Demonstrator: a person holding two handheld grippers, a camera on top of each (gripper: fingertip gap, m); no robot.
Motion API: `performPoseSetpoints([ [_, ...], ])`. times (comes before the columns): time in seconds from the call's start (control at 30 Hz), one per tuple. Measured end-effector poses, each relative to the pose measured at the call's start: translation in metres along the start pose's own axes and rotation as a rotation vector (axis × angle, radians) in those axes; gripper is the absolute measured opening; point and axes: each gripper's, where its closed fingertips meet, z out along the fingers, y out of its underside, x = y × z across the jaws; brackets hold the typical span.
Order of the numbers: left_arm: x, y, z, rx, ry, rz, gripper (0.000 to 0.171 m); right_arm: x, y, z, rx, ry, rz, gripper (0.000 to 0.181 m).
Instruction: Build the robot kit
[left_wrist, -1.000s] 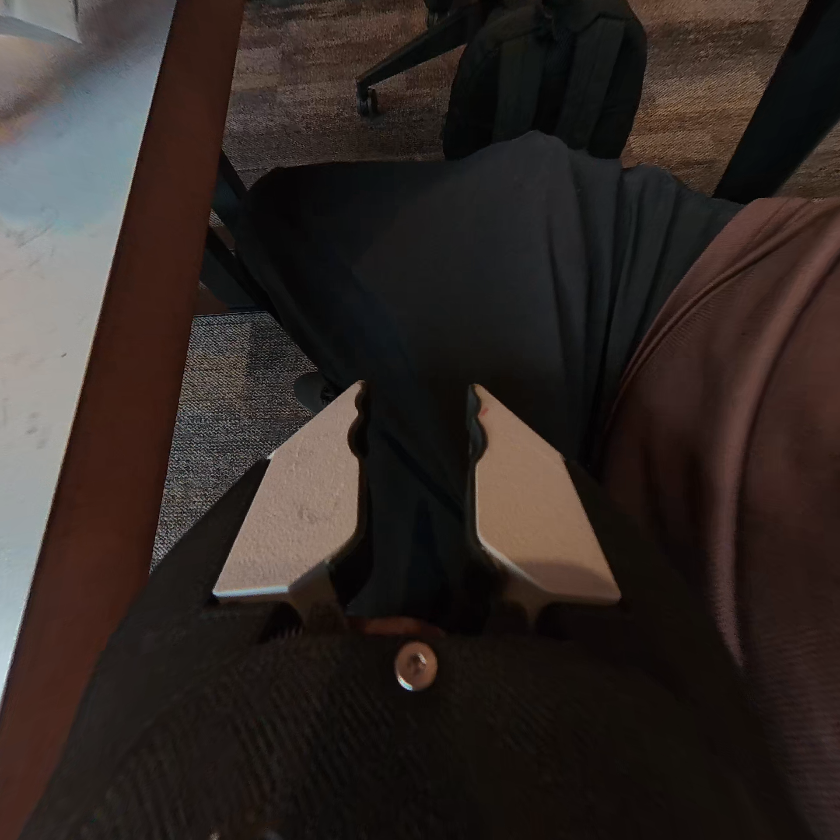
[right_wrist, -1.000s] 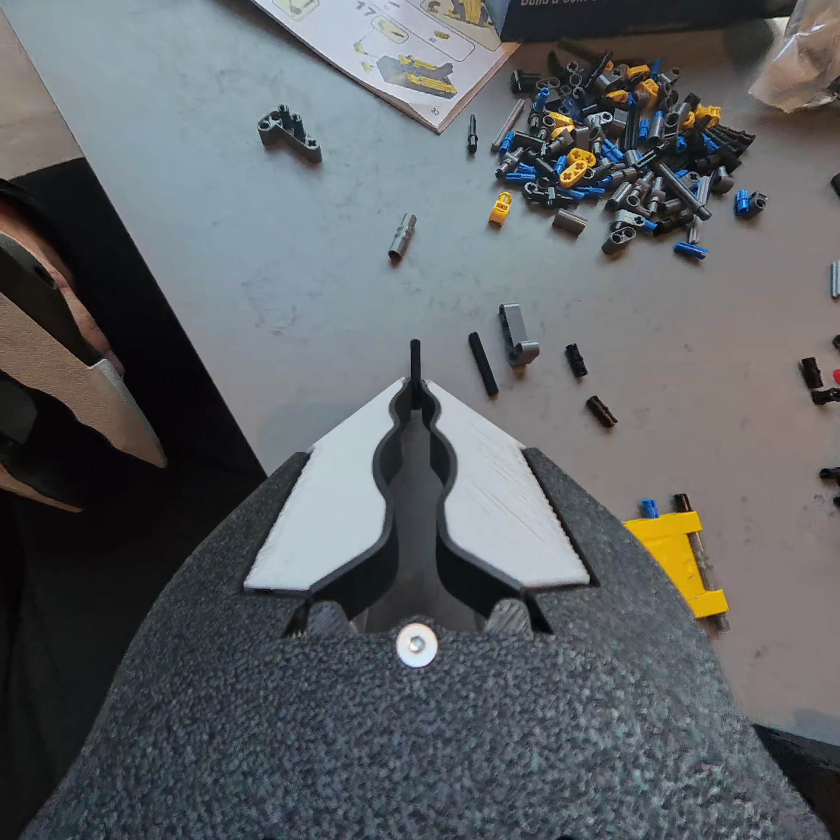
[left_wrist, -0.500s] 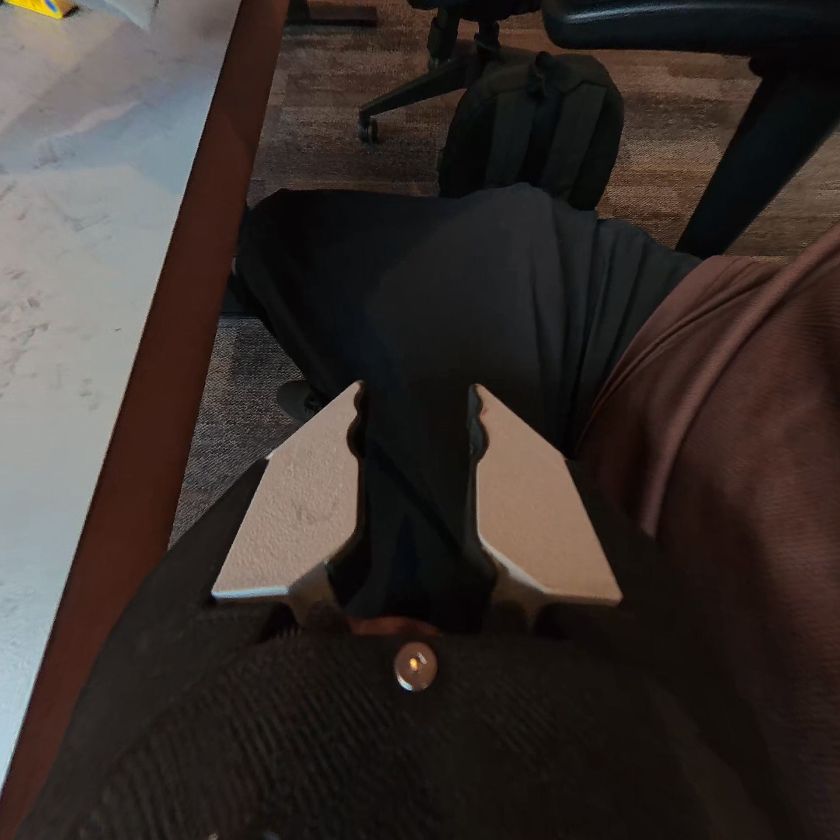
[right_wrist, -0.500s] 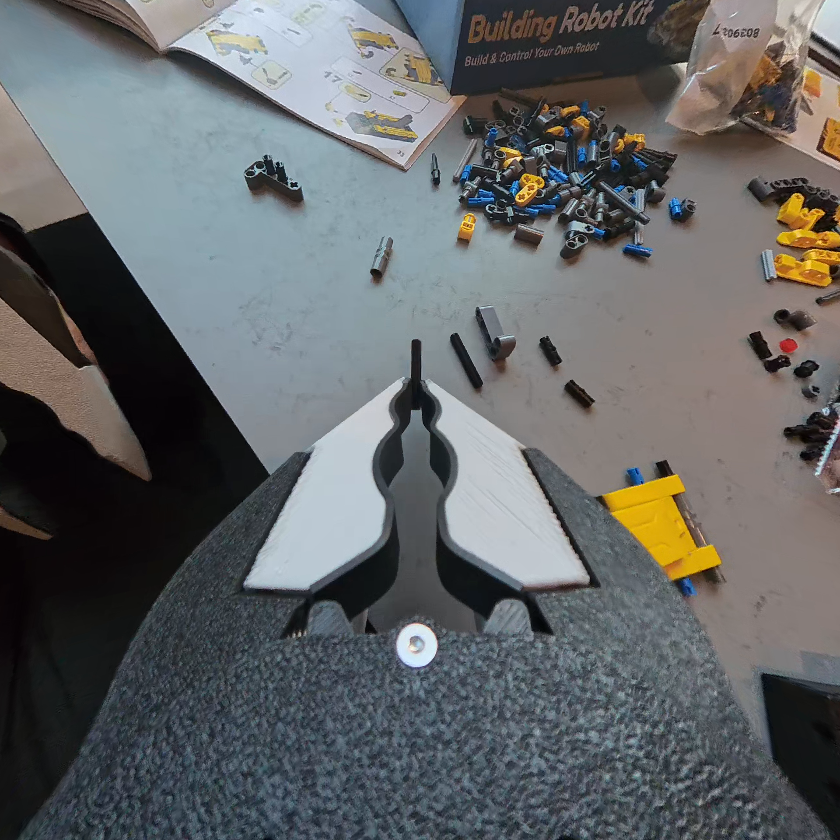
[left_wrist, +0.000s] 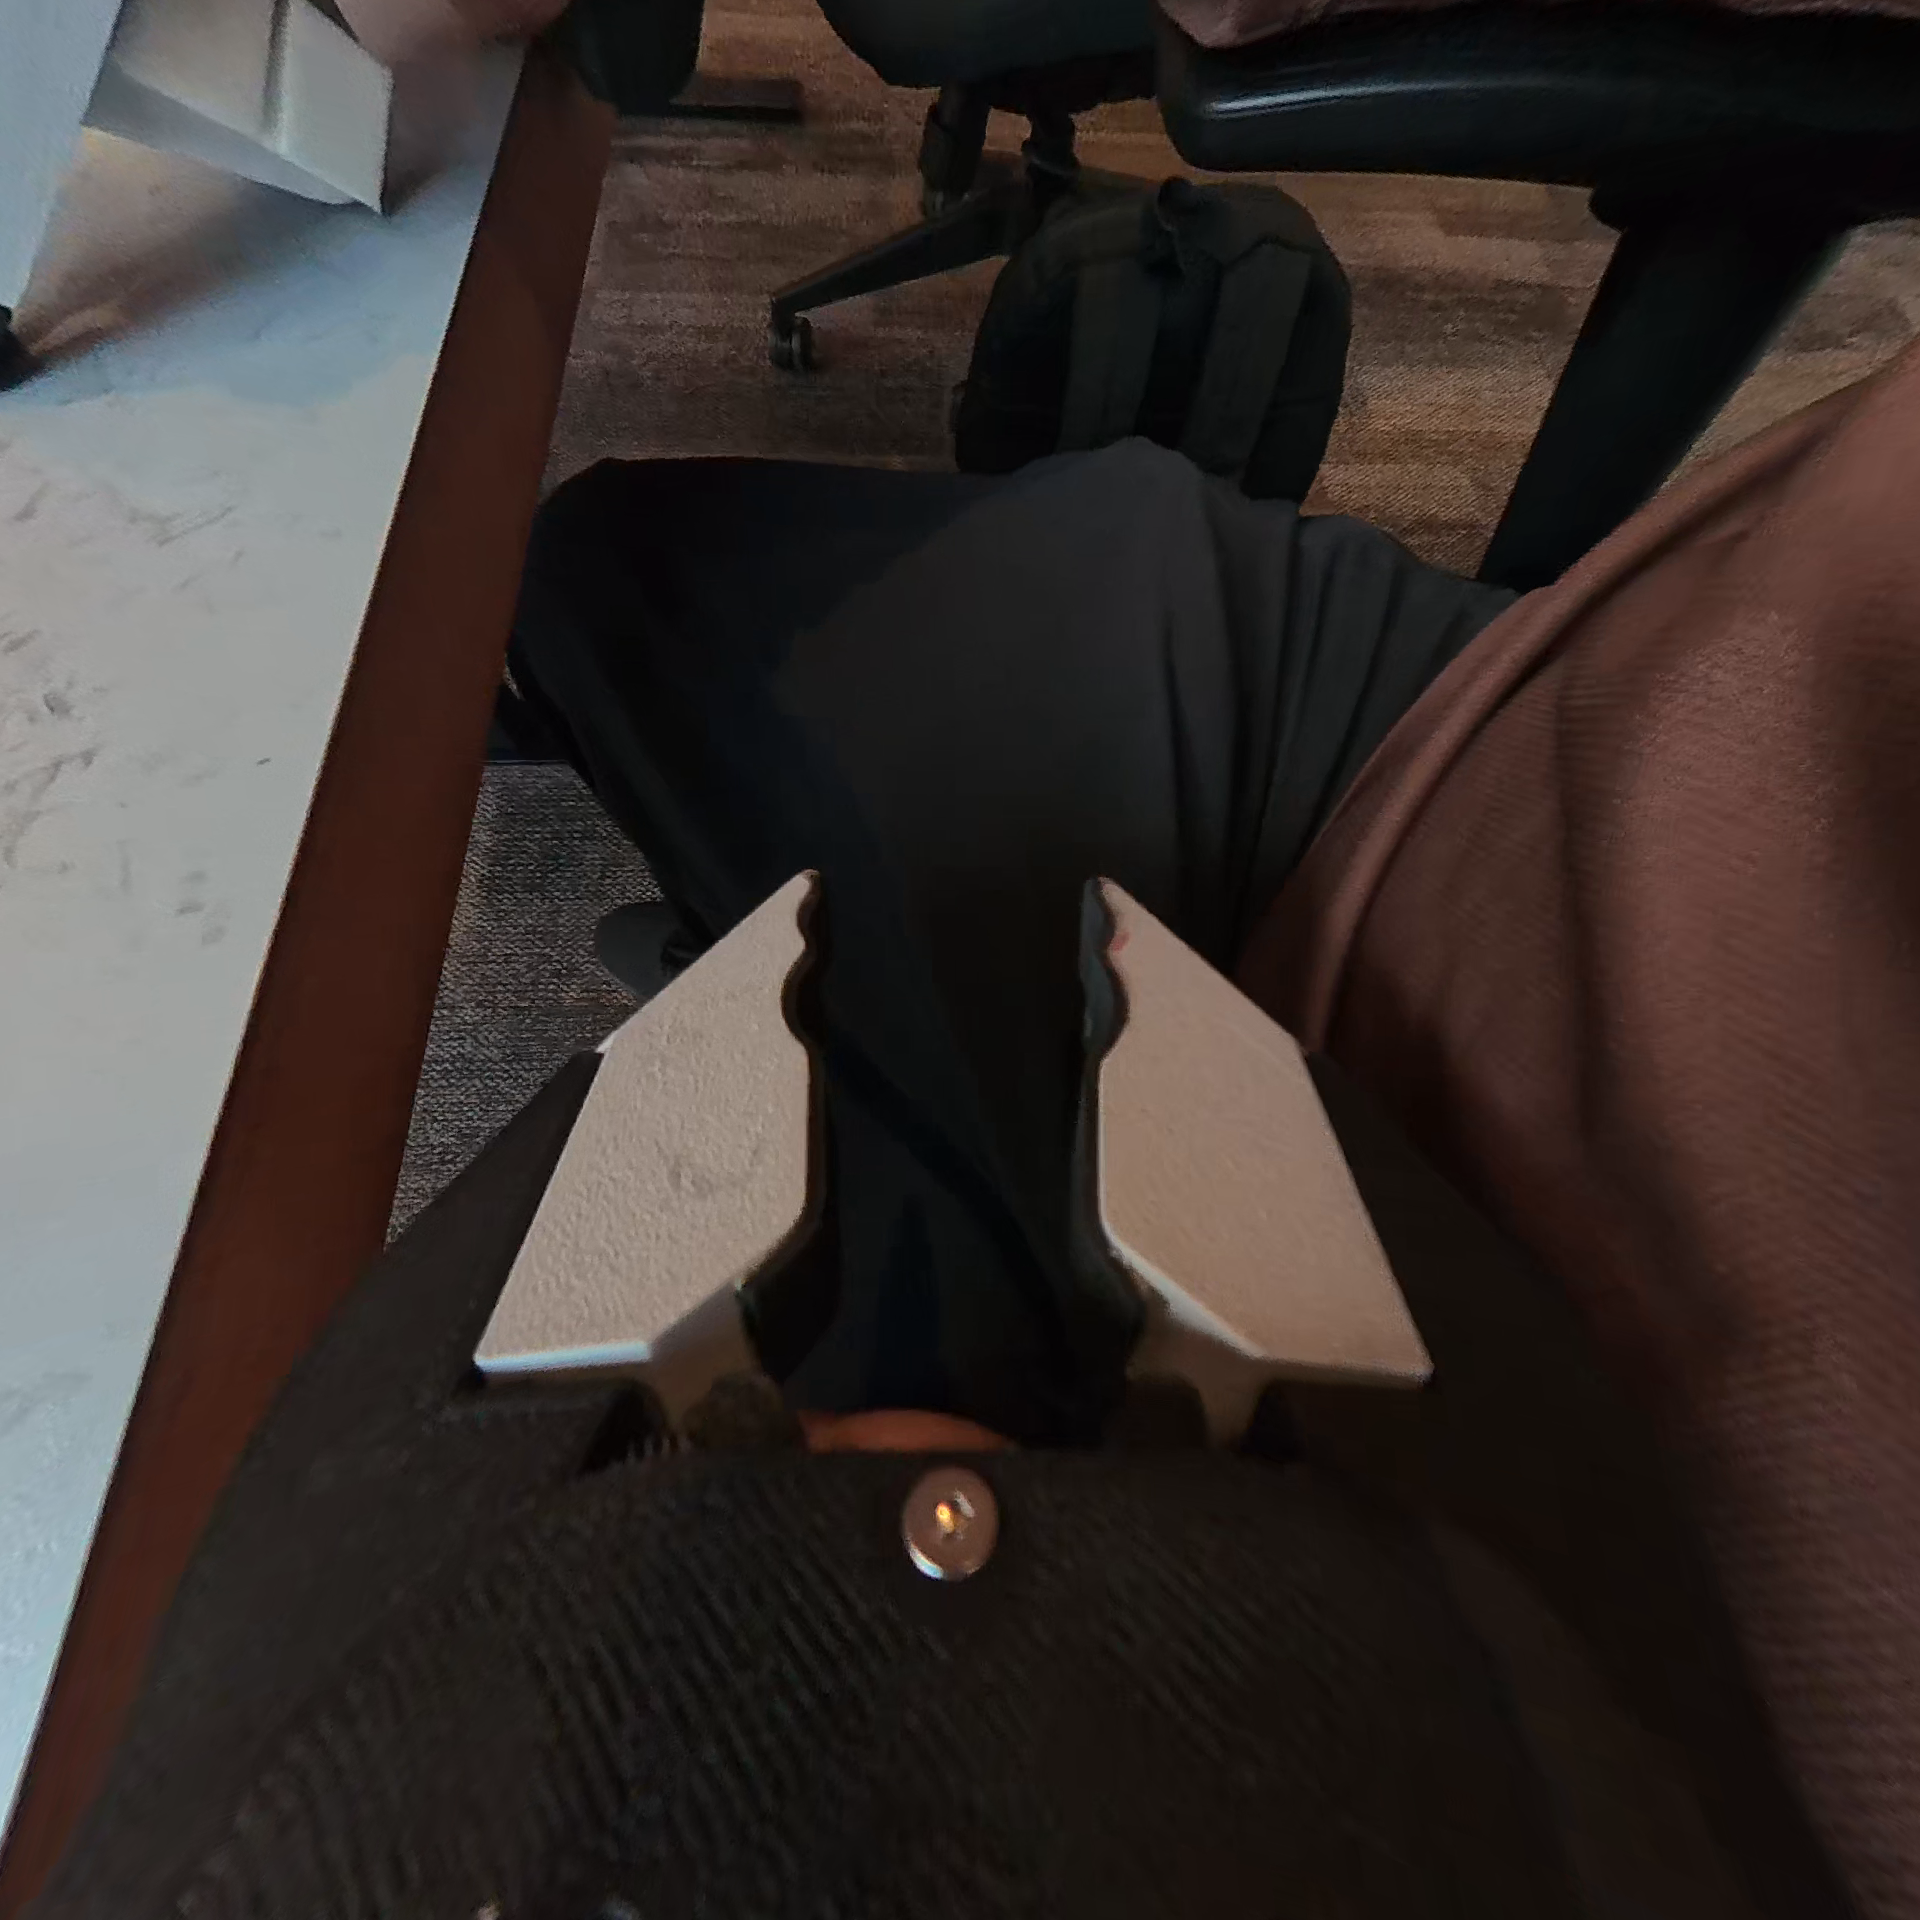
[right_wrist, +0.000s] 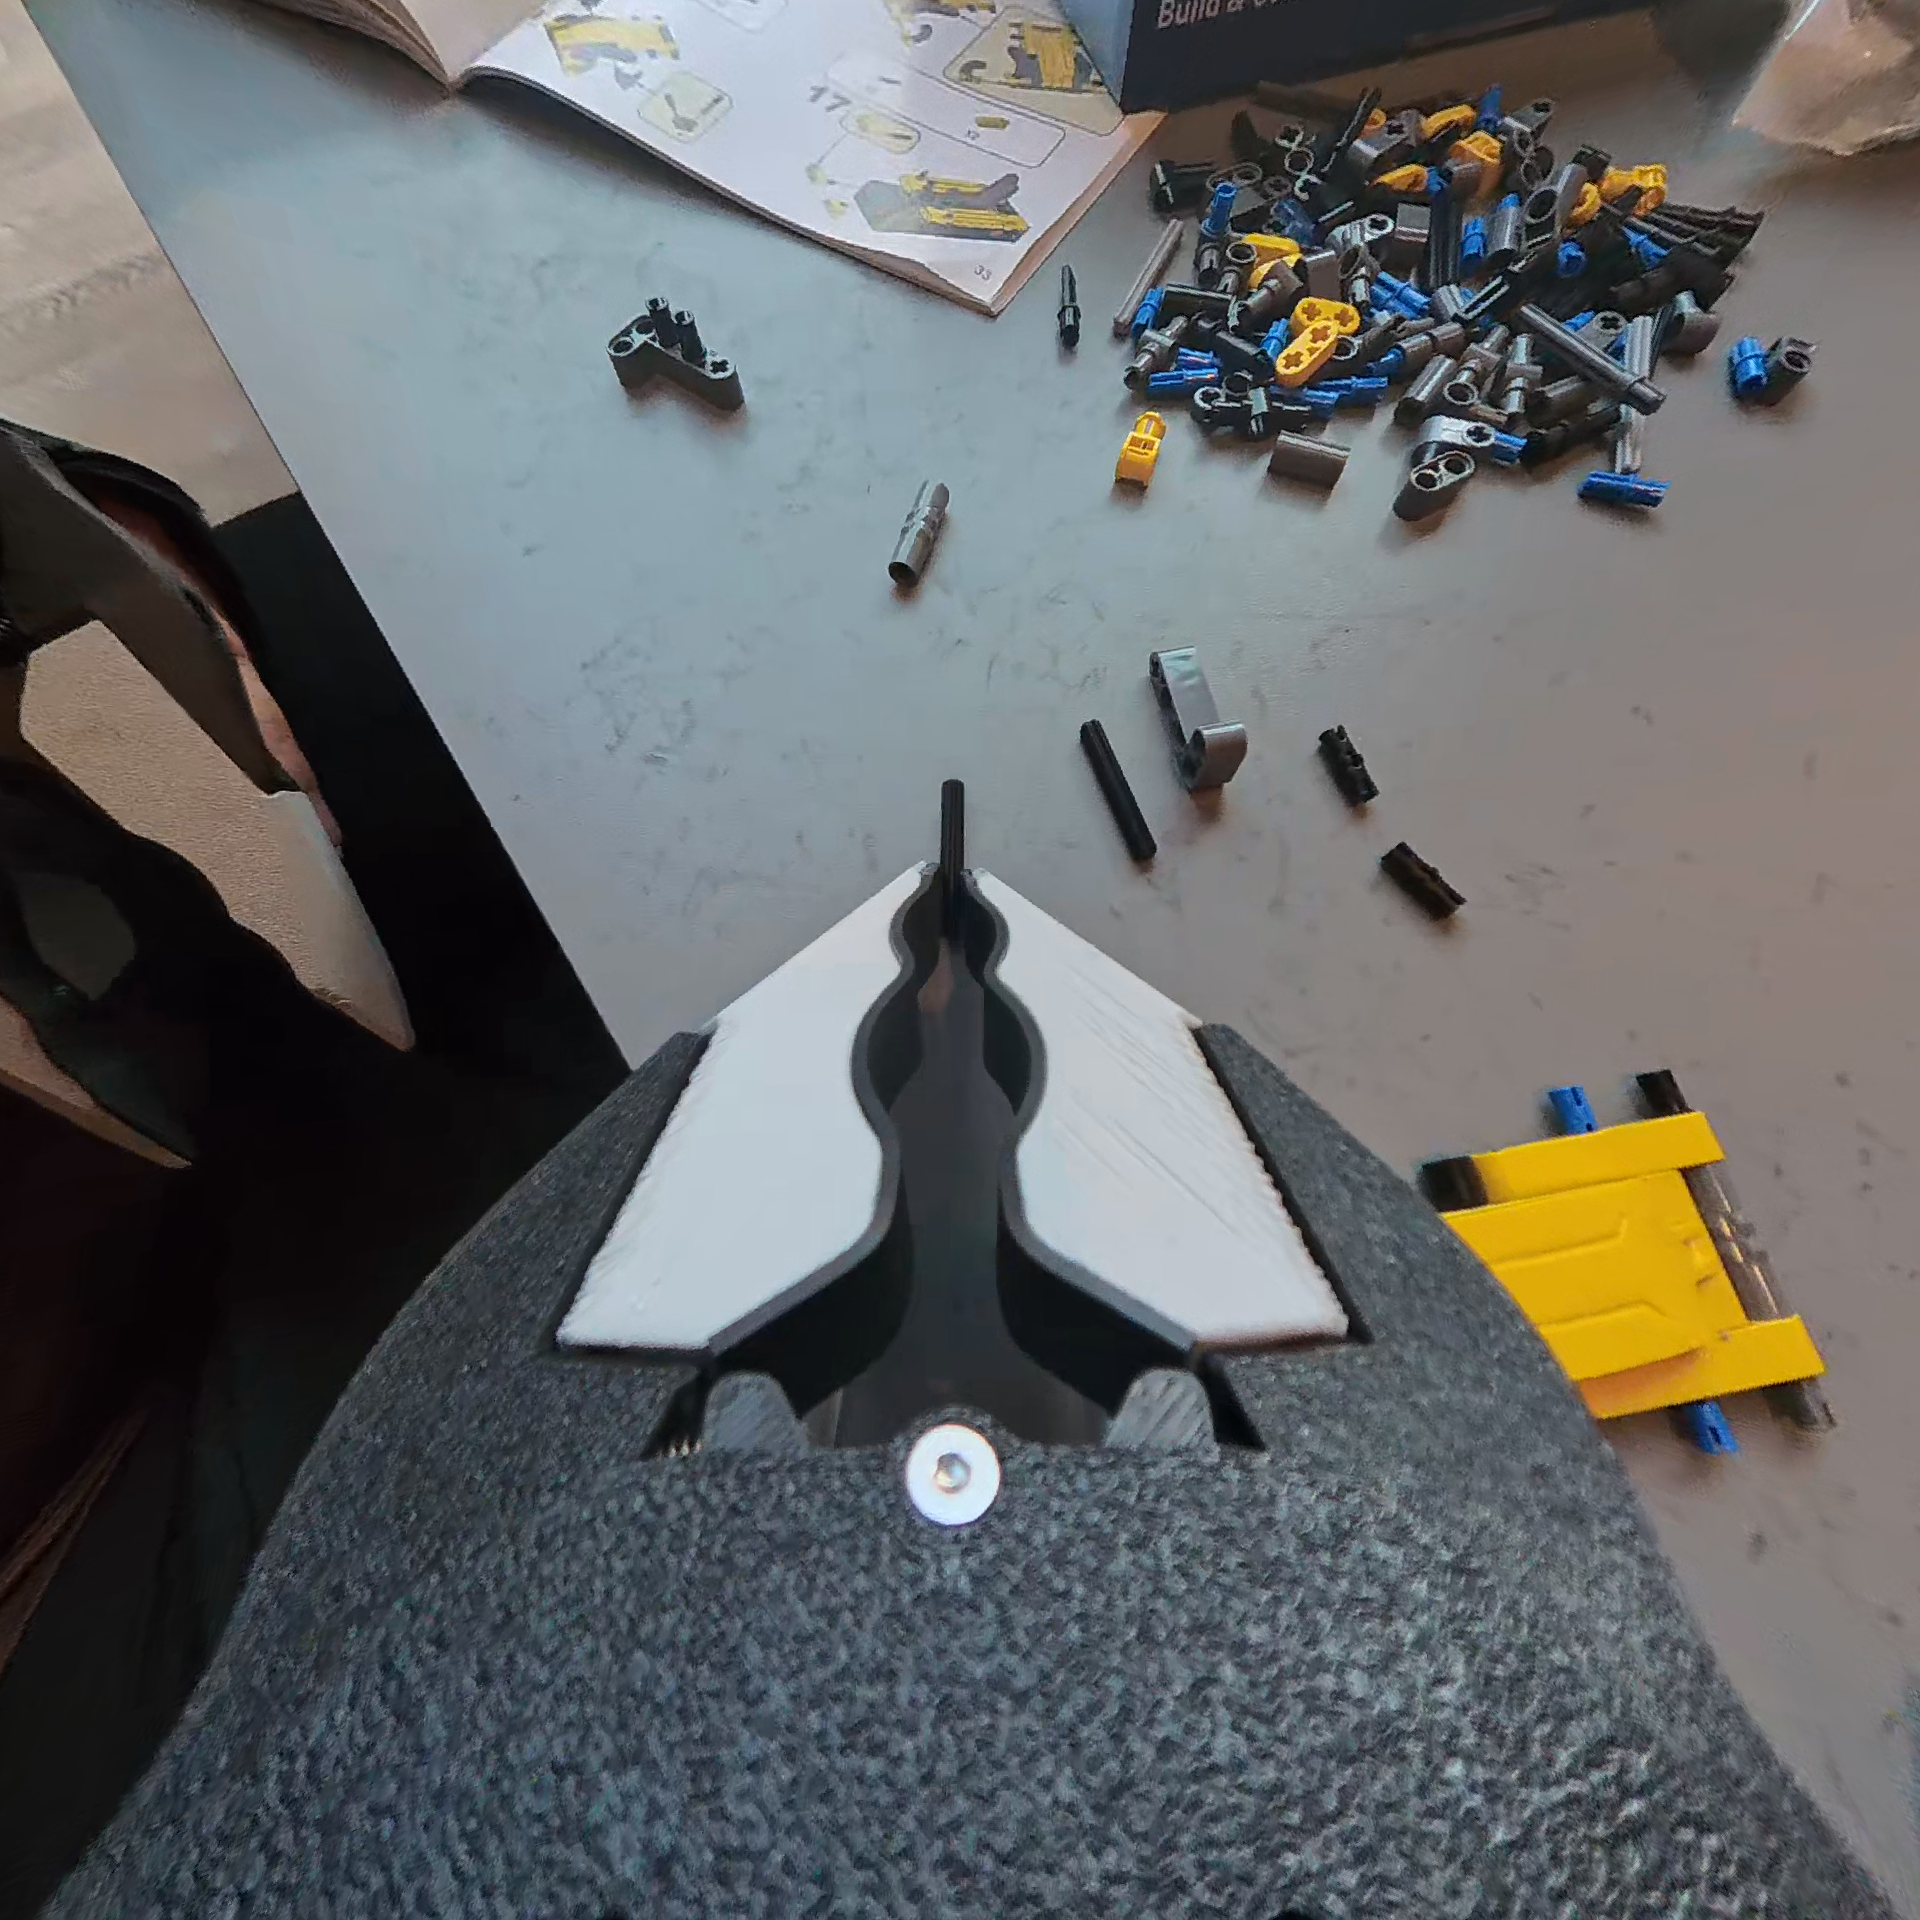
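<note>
My right gripper (right_wrist: 951, 883) is shut on a thin black axle (right_wrist: 952, 826) that sticks out past its fingertips, held above the grey table (right_wrist: 520, 468). A second black axle (right_wrist: 1117, 790), a grey bent beam (right_wrist: 1195, 717) and two short black pins (right_wrist: 1348, 764) lie just ahead to the right. A yellow assembly (right_wrist: 1621, 1262) lies at the right. My left gripper (left_wrist: 951, 914) is open and empty, off the table's edge, above a person's lap in dark trousers (left_wrist: 987, 675). It also shows at the left of the right wrist view (right_wrist: 208, 831).
A pile of small black, grey, blue and yellow parts (right_wrist: 1434, 281) lies at the back right. An open instruction booklet (right_wrist: 810, 114) and a dark box (right_wrist: 1351, 42) lie behind. A black angled piece (right_wrist: 675, 358) and a grey connector (right_wrist: 920, 532) lie apart. Chair base (left_wrist: 894, 260) and backpack (left_wrist: 1153, 343) are on the floor.
The right gripper has tipped down toward the table with the axle still in it. The left wrist view has tilted up, showing more floor and table top; its jaws stay open.
</note>
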Motion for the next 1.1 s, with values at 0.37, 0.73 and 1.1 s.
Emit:
performPoseSetpoints([
  [0.37,0.0,-0.001,0.005,-0.004,0.034,-0.04,0.045,0.059,-0.017,-0.11,0.344,0.191,0.112,0.003],
  [0.73,0.004,-0.001,0.009,-0.02,0.043,-0.005,0.044,0.056,0.026,-0.106,0.19,0.172,0.055,0.003],
  [1.1,0.008,0.002,0.011,-0.044,0.019,0.045,0.043,0.028,0.025,-0.071,0.127,0.054,0.012,0.003],
])
